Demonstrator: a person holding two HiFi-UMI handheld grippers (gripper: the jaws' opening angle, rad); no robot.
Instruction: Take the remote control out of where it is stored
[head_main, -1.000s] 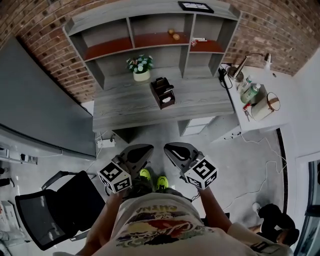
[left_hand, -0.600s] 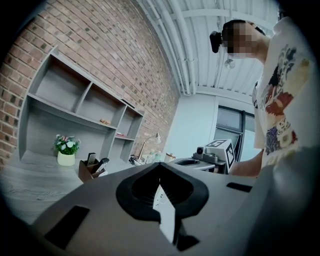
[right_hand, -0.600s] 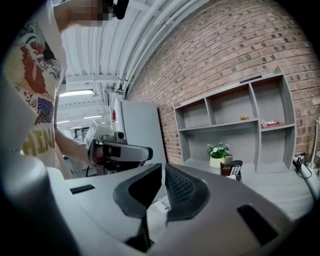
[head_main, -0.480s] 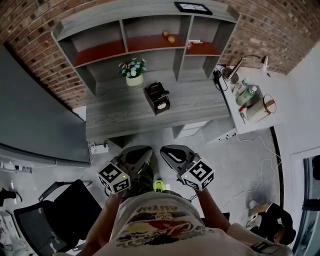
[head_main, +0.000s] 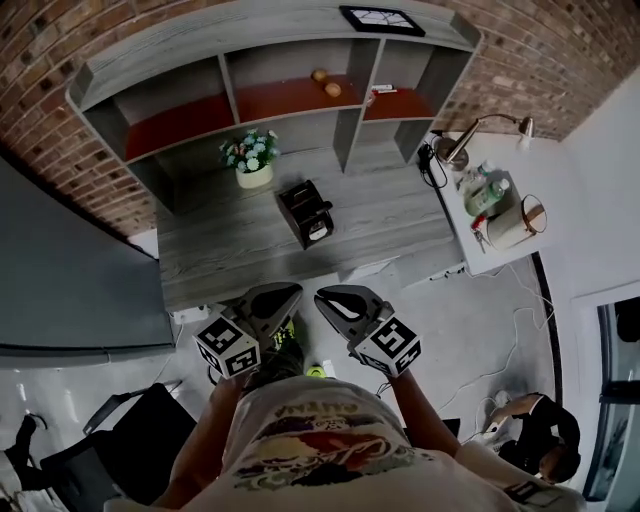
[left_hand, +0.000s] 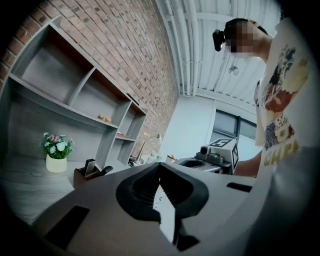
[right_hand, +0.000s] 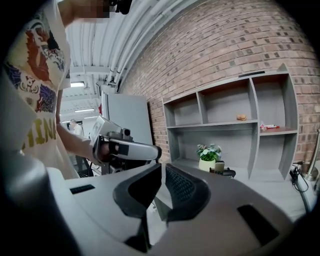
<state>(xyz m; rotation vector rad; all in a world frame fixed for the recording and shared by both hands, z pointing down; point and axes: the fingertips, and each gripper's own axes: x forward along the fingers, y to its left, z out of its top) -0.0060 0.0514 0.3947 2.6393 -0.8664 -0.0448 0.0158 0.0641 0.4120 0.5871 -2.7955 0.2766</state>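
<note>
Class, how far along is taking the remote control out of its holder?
Nothing done: the remote control stands in the dark holder on the desk. In hand: nothing; the left gripper and right gripper are shut, empty, short of the desk. Left: reach, grip, lift it out.

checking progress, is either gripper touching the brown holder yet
No, the left gripper and right gripper are short of the desk, apart from the brown holder.

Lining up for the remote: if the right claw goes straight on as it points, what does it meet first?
Probably the front edge of the grey desk, just ahead of the right claw. The dark holder sits farther in on the desktop. Depth is hard to judge here.
</note>
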